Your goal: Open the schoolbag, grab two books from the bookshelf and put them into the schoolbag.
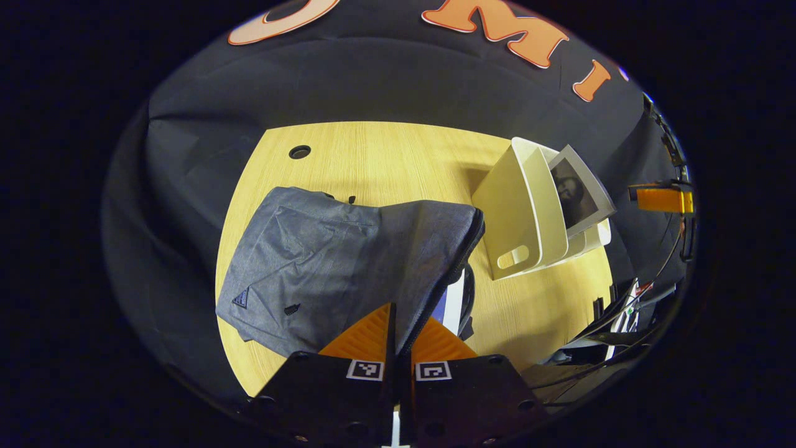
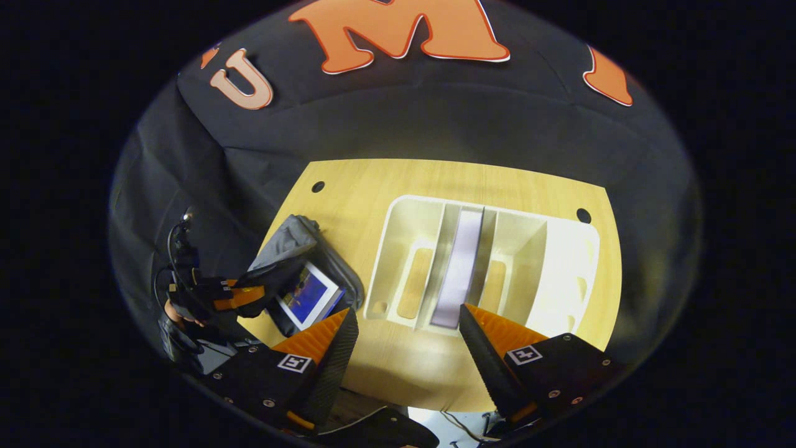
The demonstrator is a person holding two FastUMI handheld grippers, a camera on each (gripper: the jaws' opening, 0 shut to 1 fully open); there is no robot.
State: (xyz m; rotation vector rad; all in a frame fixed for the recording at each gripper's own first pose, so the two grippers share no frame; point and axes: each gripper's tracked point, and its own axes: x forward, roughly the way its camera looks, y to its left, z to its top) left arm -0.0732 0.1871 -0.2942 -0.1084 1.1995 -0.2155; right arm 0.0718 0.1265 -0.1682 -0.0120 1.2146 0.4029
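Your left gripper (image 1: 398, 333) has its two fingers pinched together on the edge of the schoolbag's flap, with almost no gap between them, and the flap is lifted off the bag's body. In the left gripper view the schoolbag (image 1: 348, 261) is a grey fabric bag lying flat on the wooden table (image 1: 373, 162), its front panel creased, a small dark patch near its lower left corner and a dark zipper running along the raised edge. Under that raised edge you can see a book (image 1: 453, 306) with a white border already inside the bag. To the right of the bag stands the cream bookshelf (image 1: 522, 218), a divided plastic rack, with one grey-covered book (image 1: 578, 190) leaning in it. In the right gripper view your left gripper (image 2: 239, 295) shows at the far left, holding the bag (image 2: 292, 239) open, and the book inside (image 2: 309, 295) shows a blue cover with a white frame. To the right of it is the bookshelf (image 2: 404, 242), seen from above, with a pale book (image 2: 461, 267) standing upright on edge in the narrow middle slot. Your right gripper (image 2: 407, 333) is spread wide and holds nothing; its fingers sit in front of the rack's near wall, the right one just beside the near end of the standing book.
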